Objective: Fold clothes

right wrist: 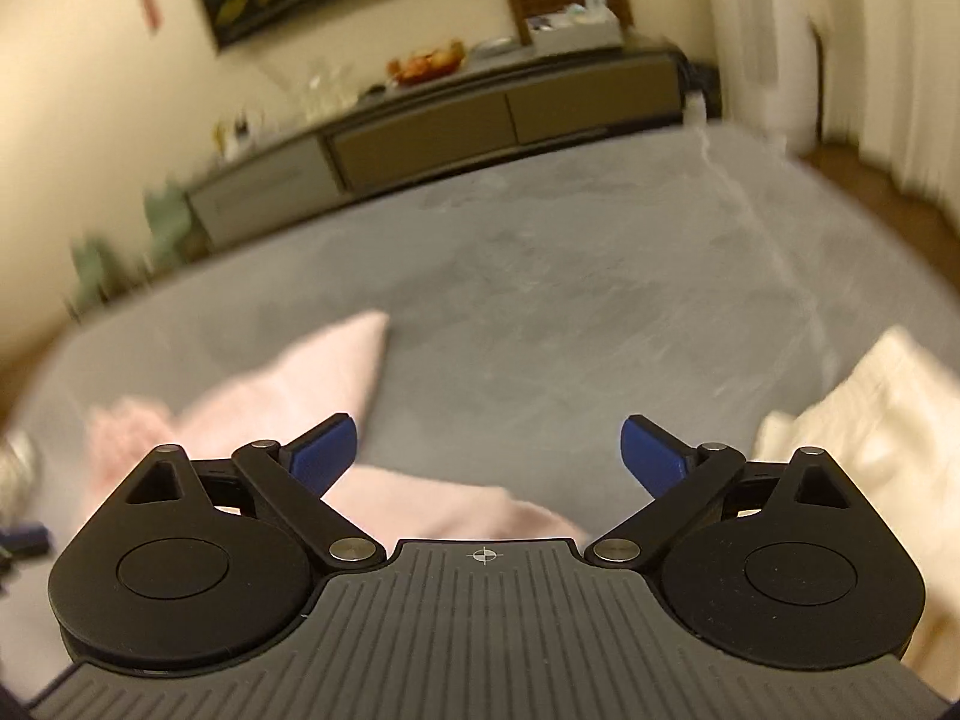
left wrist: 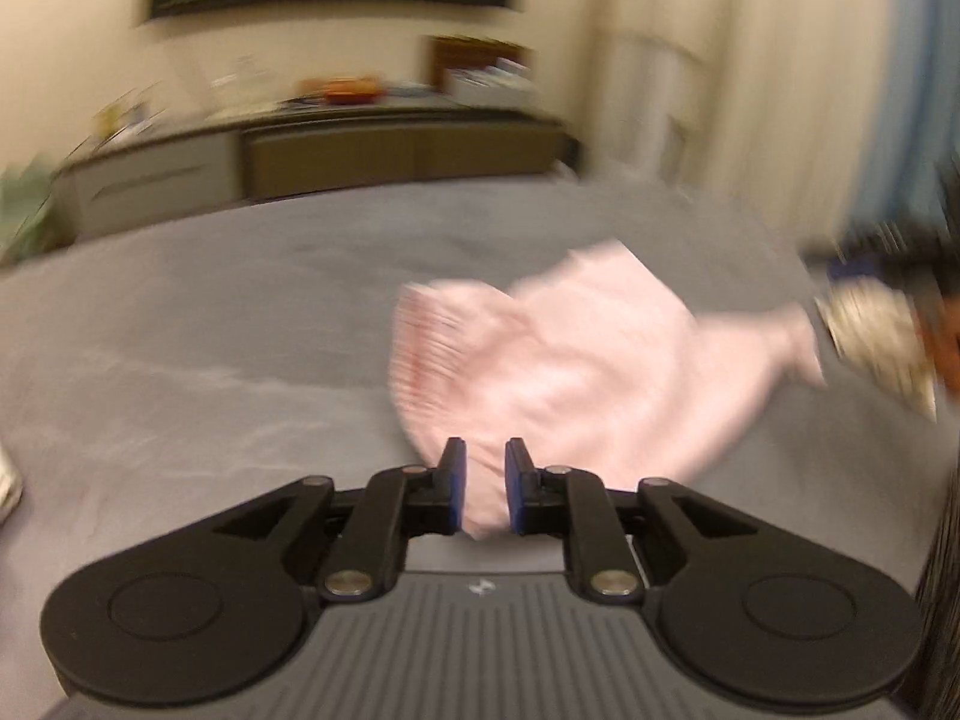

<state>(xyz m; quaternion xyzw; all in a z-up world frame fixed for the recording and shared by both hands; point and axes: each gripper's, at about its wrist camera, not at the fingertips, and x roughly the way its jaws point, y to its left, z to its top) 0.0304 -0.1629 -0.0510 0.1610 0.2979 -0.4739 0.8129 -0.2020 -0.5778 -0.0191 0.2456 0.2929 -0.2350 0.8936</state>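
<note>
A pale pink garment lies crumpled on the grey bed. My left gripper is nearly closed, its blue pads pinching a fold of the pink garment at its near edge. In the right wrist view the same pink garment lies at the lower left, partly under the gripper. My right gripper is wide open and empty above the grey bed, just right of the garment. Both views are motion-blurred.
A cream-white cloth pile lies at the right of the bed. A low grey-brown sideboard with clutter stands beyond the bed's far edge. The other gripper and hand show at the right edge.
</note>
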